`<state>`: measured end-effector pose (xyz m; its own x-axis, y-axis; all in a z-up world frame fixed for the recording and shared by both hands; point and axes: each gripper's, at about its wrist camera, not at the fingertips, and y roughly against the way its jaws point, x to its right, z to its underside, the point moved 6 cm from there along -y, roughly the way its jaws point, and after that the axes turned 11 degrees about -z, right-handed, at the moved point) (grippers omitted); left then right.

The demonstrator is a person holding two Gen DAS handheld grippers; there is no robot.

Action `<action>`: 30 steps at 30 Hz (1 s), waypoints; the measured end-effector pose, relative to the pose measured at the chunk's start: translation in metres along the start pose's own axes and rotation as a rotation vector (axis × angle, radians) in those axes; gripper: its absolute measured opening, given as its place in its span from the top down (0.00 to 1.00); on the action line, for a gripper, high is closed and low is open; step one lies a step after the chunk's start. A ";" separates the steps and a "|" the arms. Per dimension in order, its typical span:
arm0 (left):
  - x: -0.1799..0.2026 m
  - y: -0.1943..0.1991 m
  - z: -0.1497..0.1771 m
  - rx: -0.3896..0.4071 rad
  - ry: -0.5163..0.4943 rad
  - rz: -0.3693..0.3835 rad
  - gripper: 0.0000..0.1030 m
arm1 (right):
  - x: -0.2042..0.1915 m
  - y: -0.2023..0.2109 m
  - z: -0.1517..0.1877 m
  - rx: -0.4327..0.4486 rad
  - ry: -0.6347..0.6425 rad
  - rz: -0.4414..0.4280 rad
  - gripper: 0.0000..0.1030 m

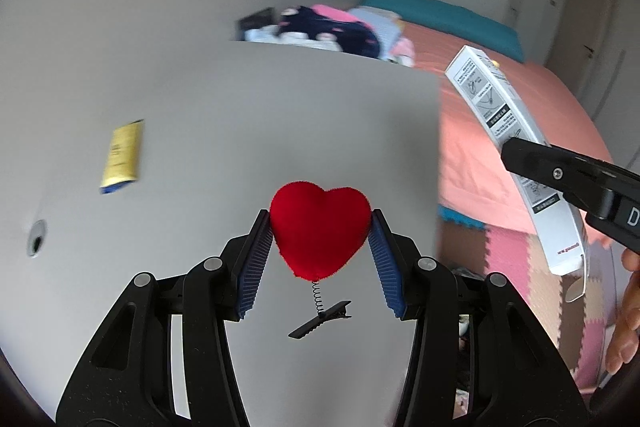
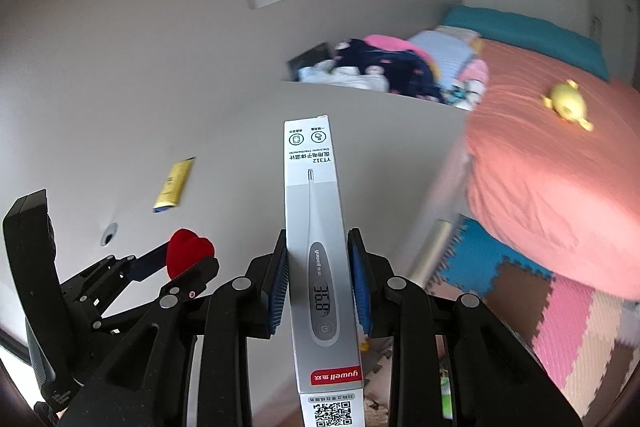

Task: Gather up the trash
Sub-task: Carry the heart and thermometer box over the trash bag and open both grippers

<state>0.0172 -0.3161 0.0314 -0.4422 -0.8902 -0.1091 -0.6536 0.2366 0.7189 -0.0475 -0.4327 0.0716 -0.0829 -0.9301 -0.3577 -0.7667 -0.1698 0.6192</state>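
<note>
My left gripper (image 1: 320,223) is shut on a red plush heart (image 1: 319,229) with a spring and a black clip (image 1: 320,319) hanging below it, held above the grey table (image 1: 240,131). The heart also shows in the right wrist view (image 2: 188,253). My right gripper (image 2: 318,247) is shut on a long white thermometer box (image 2: 316,227), held upright above the table's right part. In the left wrist view the box (image 1: 496,107) and the right gripper's finger (image 1: 560,171) are at the right. A yellow tube (image 1: 122,155) lies on the table at the left; it also shows in the right wrist view (image 2: 174,185).
A bed with a salmon cover (image 2: 540,167) stands right of the table, with a yellow toy (image 2: 566,103) on it. A pile of clothes (image 2: 392,71) lies beyond the table's far edge. Coloured foam mats (image 2: 560,327) cover the floor. A cable hole (image 1: 36,239) is in the table.
</note>
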 end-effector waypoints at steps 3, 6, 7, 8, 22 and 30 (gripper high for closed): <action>0.030 0.002 0.001 0.002 -0.035 0.036 0.53 | 0.029 0.021 0.011 0.022 -0.045 0.030 0.71; 0.066 0.005 0.005 0.000 -0.073 0.074 0.53 | 0.060 0.038 0.023 0.037 -0.092 0.061 0.71; 0.076 0.007 0.007 -0.001 -0.086 0.084 0.53 | 0.068 0.044 0.027 0.039 -0.105 0.071 0.71; 0.089 0.007 0.010 -0.003 -0.105 0.095 0.53 | 0.076 0.048 0.031 0.043 -0.117 0.081 0.71; 0.242 0.000 0.061 -0.073 -0.325 0.246 0.53 | 0.202 0.121 0.113 0.070 -0.317 0.223 0.71; 0.304 -0.004 0.098 -0.130 -0.427 0.305 0.53 | 0.256 0.142 0.161 0.049 -0.428 0.286 0.71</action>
<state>-0.1748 -0.5493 -0.0721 -0.8279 -0.5452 -0.1321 -0.3871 0.3849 0.8379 -0.2801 -0.6421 -0.0450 -0.5385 -0.7189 -0.4395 -0.7033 0.0962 0.7044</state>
